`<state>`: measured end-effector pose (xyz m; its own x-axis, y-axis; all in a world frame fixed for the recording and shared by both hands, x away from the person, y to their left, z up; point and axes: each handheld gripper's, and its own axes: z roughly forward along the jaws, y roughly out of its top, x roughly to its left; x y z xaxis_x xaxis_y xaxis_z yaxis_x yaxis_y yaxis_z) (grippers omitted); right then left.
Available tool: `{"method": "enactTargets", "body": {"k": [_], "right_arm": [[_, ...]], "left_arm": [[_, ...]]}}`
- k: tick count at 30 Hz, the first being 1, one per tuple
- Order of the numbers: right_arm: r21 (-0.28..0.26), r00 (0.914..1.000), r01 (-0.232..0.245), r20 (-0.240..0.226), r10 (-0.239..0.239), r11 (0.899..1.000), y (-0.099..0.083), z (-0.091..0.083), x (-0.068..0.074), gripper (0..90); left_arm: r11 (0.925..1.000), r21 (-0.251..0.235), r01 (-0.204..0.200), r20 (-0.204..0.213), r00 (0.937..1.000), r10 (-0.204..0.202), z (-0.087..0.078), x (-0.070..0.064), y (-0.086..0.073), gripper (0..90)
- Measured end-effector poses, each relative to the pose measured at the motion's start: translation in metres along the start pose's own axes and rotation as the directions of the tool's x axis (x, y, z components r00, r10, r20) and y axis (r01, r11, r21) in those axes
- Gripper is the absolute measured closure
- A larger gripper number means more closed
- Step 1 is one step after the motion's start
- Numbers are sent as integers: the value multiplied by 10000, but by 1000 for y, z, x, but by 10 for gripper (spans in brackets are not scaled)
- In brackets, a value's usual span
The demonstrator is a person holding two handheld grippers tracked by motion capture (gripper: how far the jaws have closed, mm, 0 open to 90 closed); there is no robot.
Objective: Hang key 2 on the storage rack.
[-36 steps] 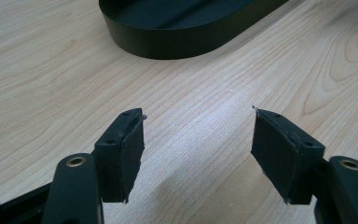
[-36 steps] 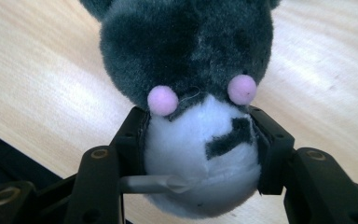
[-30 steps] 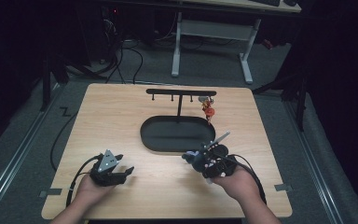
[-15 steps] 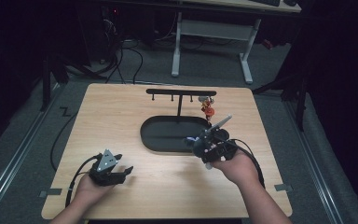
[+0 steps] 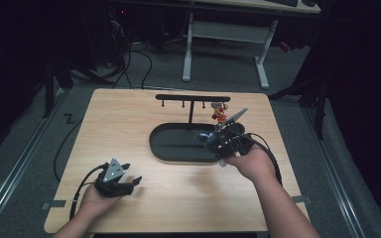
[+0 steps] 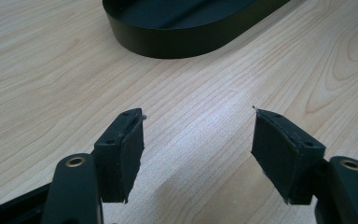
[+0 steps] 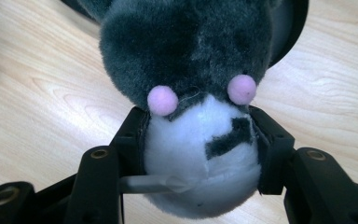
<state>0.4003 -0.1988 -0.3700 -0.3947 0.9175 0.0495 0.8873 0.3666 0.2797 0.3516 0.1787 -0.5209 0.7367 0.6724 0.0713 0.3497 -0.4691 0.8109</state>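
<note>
In the high view, the right gripper (image 5: 213,140) has been carried forward over the black tray's (image 5: 178,153) right end, beneath the hook rack (image 5: 192,98), so hanging seems next. In the left gripper view, the left gripper (image 6: 198,140) is held spread on bare table (image 6: 51,70). In the right gripper view, the grey plush toy (image 7: 191,93) is pinched between the pads (image 7: 270,154).

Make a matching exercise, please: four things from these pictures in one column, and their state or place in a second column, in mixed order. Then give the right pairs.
Things:
1. left tongs
2. right tongs
3. plush toy
4. black oval tray

States or places:
A. grey and white, with pink cheeks
B. open, nothing between them, above bare wood
C. lies on the table under the hook rack
D. shut on the soft thing

Pairs: 1-B, 2-D, 3-A, 4-C
</note>
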Motion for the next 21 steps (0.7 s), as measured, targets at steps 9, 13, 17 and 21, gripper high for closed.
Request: {"method": "enactTargets", "body": {"k": [9,13,17,21], "right_arm": [[-25,10000,-70,25,70,10000,17,-9,-3,485],[-80,10000,-50,-38,50,10000,24,-11,-3,485],[-70,9998,-174,-102,173,9998,31,-14,-4,485],[-59,9997,-169,-188,168,9998,38,-19,-6,485]], "left_arm": [[10000,86,-15,21,10000,14,1,0,-1,338],[9999,100,2,-3,10000,-2,1,0,-1,338],[9999,117,22,-4,10000,-22,1,0,-1,338],[9999,150,3,14,10000,-4,0,1,-2,338]]}}
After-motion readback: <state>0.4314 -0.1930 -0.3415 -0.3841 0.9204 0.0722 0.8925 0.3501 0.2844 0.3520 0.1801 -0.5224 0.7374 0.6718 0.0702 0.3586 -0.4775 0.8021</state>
